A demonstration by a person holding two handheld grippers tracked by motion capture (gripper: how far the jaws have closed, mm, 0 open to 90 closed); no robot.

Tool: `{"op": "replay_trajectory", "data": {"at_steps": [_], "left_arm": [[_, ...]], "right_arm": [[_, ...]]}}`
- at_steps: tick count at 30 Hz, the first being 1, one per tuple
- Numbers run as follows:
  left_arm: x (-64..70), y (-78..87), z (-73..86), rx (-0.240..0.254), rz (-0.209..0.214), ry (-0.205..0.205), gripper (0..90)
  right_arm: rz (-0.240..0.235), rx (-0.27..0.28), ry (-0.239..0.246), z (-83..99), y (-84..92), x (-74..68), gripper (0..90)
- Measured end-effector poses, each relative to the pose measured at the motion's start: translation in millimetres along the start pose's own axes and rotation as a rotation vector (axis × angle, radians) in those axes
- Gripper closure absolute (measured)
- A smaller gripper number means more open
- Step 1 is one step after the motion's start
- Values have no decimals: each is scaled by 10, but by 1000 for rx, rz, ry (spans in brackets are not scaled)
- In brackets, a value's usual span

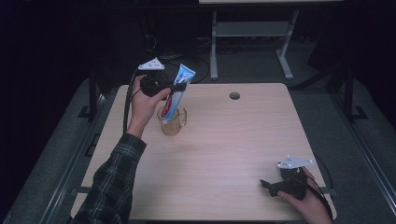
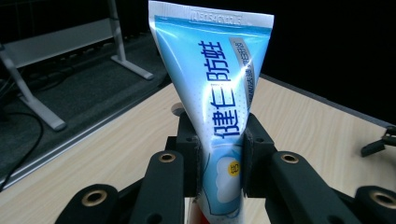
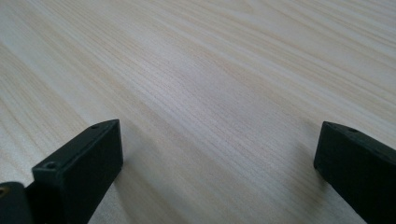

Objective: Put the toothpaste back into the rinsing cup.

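A blue and white toothpaste tube point(image 1: 177, 93) stands tilted with its lower end inside a clear glass mug point(image 1: 173, 122) at the table's back left. My left gripper point(image 1: 180, 87) is shut on the tube's middle; in the left gripper view both pads point(image 2: 192, 158) press the tube point(image 2: 219, 88) from either side, crimped end up. My right gripper point(image 1: 266, 184) rests low over the table's front right corner, held by a hand. In the right gripper view its jaws stand wide apart with only bare wood point(image 3: 210, 93) between them, so the right gripper point(image 3: 217, 154) is open.
The light wooden table point(image 1: 224, 140) has a round cable hole point(image 1: 234, 95) near its back edge. Behind the table stand metal frame legs point(image 1: 214, 46) on a dark floor. A cable point(image 1: 126, 107) trails from the left gripper along the person's plaid sleeve.
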State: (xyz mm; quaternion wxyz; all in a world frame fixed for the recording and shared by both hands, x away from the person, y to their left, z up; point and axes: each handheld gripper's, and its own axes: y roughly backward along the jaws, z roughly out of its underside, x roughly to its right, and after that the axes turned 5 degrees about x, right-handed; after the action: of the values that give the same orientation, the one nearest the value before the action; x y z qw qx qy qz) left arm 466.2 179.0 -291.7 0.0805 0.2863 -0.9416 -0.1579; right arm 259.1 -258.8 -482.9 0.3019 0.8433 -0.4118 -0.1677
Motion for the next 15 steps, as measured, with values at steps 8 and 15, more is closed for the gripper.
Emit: {"op": "replay_trajectory", "data": {"at_steps": [8, 15], "left_arm": [[-99, -49, -22, 19, -12, 5, 732], [-208, -84, 34, 29, -27, 19, 729]], "right_arm": [[2, -1, 1, 0, 2, 0, 6], [0, 0, 0, 0, 0, 0, 6]]}}
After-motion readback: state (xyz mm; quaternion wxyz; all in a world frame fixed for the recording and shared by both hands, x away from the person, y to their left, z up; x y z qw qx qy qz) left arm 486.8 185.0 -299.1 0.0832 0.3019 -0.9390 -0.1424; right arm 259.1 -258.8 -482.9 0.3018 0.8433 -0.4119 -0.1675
